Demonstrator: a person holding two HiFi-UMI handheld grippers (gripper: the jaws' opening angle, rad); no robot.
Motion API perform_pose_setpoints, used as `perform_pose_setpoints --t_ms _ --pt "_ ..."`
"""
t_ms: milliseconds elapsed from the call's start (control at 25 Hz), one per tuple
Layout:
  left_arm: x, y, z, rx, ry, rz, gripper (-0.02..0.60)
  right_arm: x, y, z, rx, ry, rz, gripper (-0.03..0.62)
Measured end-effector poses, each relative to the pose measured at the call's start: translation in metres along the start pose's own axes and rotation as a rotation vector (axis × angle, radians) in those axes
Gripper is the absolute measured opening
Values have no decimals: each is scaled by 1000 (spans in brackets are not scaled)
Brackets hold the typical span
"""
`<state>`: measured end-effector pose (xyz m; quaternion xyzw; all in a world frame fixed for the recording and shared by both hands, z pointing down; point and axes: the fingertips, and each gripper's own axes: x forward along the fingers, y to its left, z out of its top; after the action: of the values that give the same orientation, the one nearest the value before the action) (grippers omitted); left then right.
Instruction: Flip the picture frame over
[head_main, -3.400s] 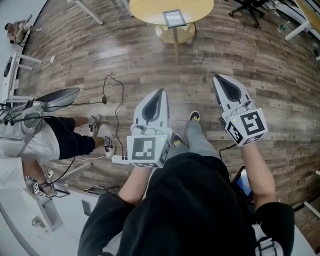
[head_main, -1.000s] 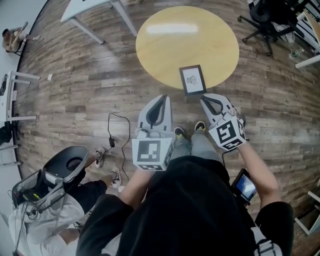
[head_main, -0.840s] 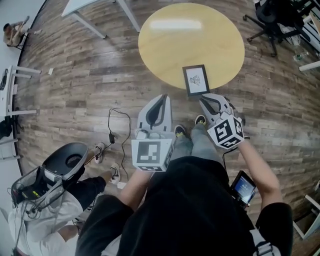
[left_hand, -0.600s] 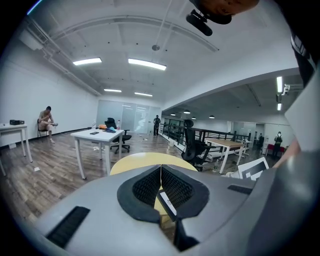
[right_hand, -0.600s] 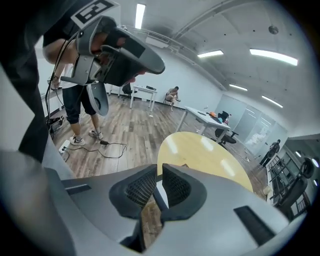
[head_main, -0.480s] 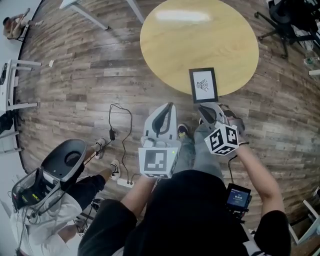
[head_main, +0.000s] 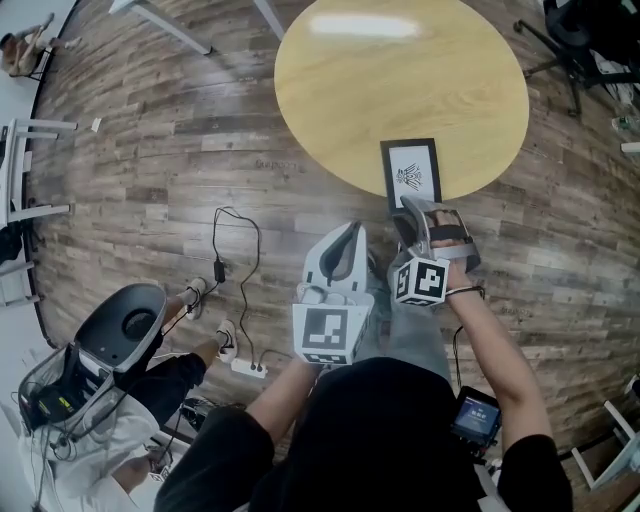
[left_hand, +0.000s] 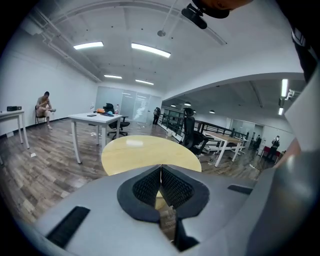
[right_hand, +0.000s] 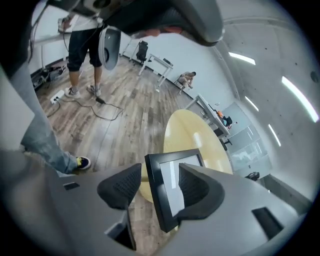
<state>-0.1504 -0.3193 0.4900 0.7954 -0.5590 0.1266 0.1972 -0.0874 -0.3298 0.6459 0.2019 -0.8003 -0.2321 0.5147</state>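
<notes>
A black picture frame (head_main: 410, 170) lies face up with a small drawing showing, at the near edge of the round yellow table (head_main: 400, 80). My right gripper (head_main: 425, 208) is at the frame's near end. In the right gripper view its jaws are opening, with the frame (right_hand: 167, 192) standing between the pads (right_hand: 125, 182) and not pressed by them. My left gripper (head_main: 349, 232) hovers over the floor just left of it, short of the table. Its pads (left_hand: 150, 185) are shut together on nothing, and the table (left_hand: 145, 152) lies ahead.
Wooden floor surrounds the table. A cable and power strip (head_main: 243, 366) lie on the floor at left, by a seated person (head_main: 150, 385) at lower left. An office chair (head_main: 585, 35) stands at the upper right. White table legs (head_main: 150, 20) are at the upper left.
Both grippers sank toward the table's near edge. The right gripper rolled and its jaws went from shut to open around the frame's near end. The left gripper stayed shut.
</notes>
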Motion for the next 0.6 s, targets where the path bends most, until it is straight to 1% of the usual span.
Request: perform_pose_setpoints --t_ms 120,240,280,320,360,440,600 --pt "-2 2 -3 9 -2 8 23 12 10 -2 -88 49 -34 222" --pt "-3 4 -1 12 -6 17 23 17 9 -3 -134 78 -70 221" --pt "-3 4 0 13 -7 20 23 16 7 -2 -137 78 -79 218" --pt "-3 4 0 13 -7 22 23 15 6 -1 -131 72 -80 169" --pt "-3 5 0 12 -6 23 23 13 5 1 -120 62 -74 155" --pt "-3 4 1 13 -3 21 23 8 4 5 -101 40 -66 151" --pt "-5 1 4 18 -11 15 23 -10 -8 19 -85 -8 -78 123"
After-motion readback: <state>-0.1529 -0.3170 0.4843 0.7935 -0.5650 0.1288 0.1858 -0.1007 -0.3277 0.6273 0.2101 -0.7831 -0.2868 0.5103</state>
